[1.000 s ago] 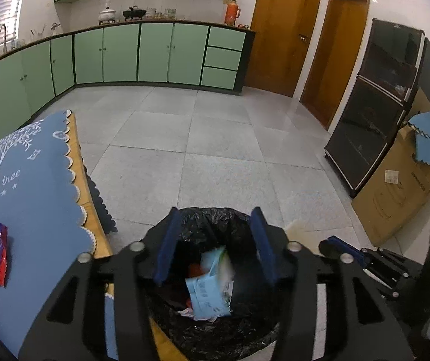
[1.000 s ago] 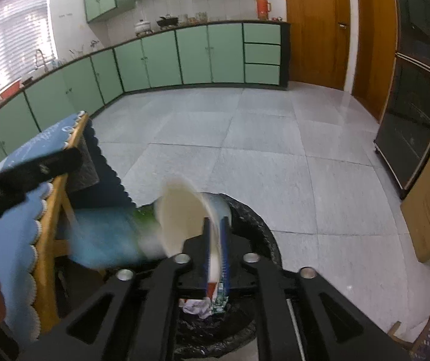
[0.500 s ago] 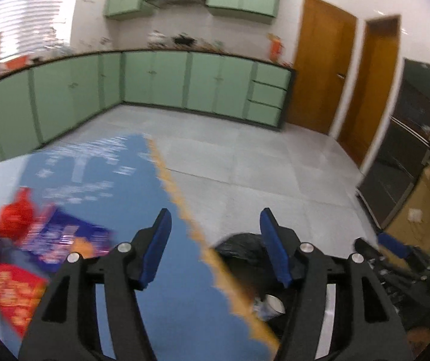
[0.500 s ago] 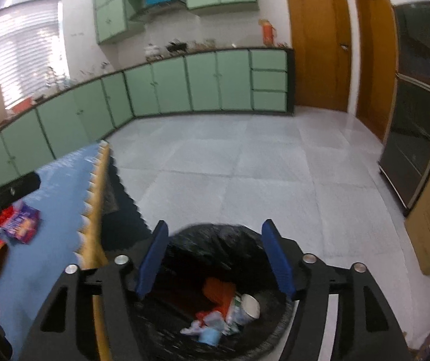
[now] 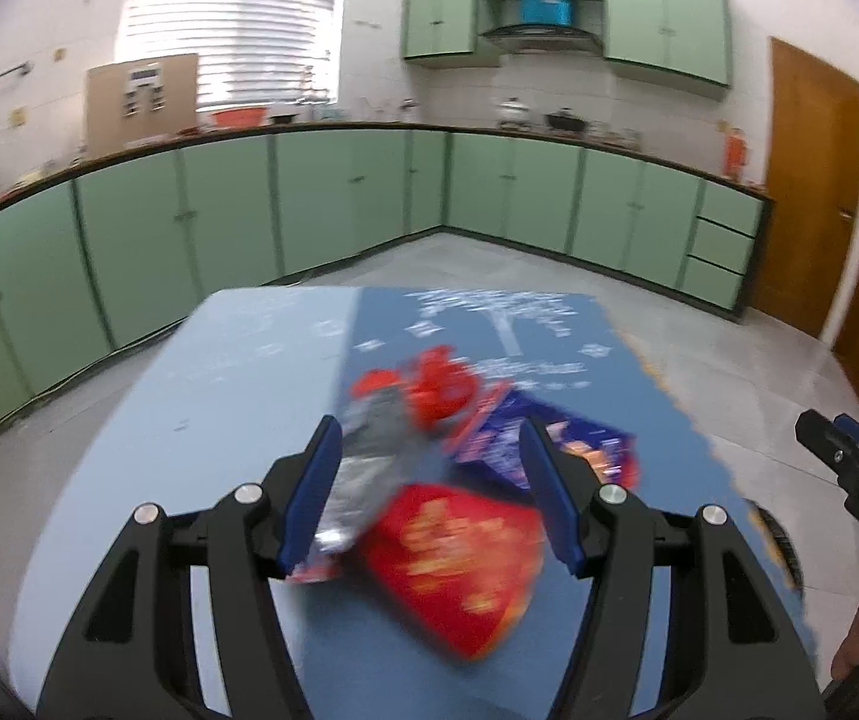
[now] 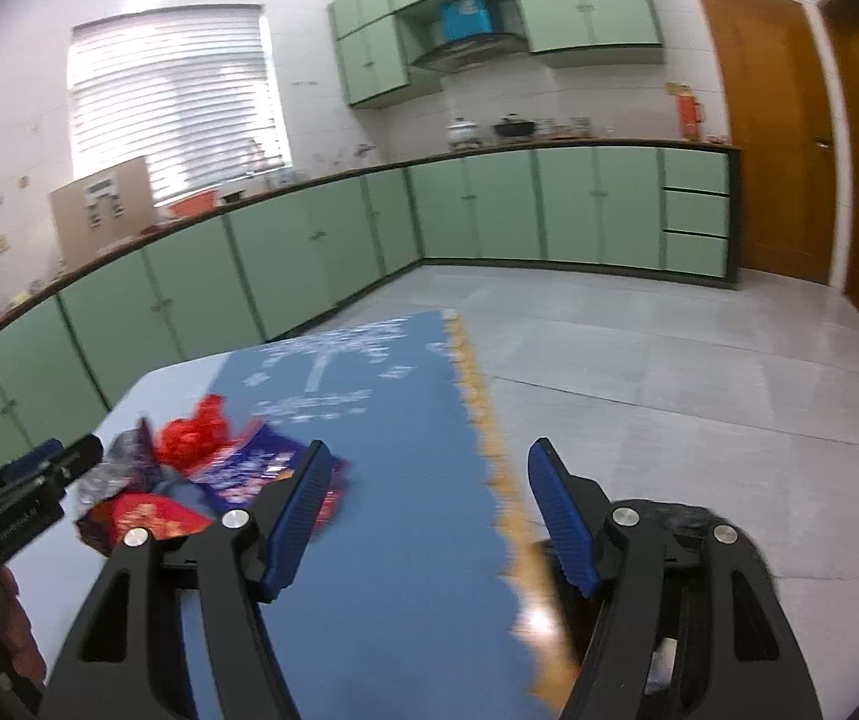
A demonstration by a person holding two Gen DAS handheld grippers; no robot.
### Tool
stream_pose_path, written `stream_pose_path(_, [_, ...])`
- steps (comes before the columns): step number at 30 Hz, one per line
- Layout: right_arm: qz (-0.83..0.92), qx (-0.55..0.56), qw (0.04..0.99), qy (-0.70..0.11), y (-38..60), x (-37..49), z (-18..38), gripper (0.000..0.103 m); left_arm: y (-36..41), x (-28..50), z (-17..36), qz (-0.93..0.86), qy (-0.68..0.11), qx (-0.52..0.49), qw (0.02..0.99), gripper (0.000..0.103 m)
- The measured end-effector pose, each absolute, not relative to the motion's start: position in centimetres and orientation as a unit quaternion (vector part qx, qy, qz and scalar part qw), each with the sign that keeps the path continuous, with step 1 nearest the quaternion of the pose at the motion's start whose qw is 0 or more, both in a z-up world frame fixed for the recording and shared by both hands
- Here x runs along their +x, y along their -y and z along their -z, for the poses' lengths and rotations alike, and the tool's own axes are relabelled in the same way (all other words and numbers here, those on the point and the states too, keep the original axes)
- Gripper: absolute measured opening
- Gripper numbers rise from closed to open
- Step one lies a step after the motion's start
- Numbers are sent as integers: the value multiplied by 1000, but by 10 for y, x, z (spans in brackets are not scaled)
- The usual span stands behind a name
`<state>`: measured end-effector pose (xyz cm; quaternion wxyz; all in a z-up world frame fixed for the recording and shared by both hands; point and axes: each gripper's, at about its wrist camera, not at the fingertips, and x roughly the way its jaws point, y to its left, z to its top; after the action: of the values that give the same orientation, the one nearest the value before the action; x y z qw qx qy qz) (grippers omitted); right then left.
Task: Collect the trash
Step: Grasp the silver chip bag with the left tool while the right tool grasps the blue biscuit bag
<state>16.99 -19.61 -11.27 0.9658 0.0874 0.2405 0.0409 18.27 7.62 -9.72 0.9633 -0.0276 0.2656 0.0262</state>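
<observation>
Both hand-held grippers were seen with jaws apart and nothing pressed between the pads. Left hand-held gripper (image 5: 429,498) was held above a heap of wrappers on the blue-covered bench (image 5: 237,396): a red snack bag (image 5: 459,564), a silver wrapper (image 5: 363,468), a purple packet (image 5: 525,450) and crumpled red plastic (image 5: 435,390), all blurred. Right hand-held gripper (image 6: 429,528), whose jaws had just been opening, was held over the bench's scalloped edge, beside the black-lined trash bin (image 6: 687,522).

Wrapper pile (image 5: 429,468) crowds table's near end; blue cloth (image 6: 393,456) beyond it bare, open for passage.
</observation>
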Motion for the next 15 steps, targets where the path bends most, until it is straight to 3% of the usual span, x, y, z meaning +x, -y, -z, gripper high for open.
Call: stream_pose_path(15, [-61, 47, 961, -267, 117, 211, 137, 67, -118, 206, 129, -36, -313, -67, 947, 60])
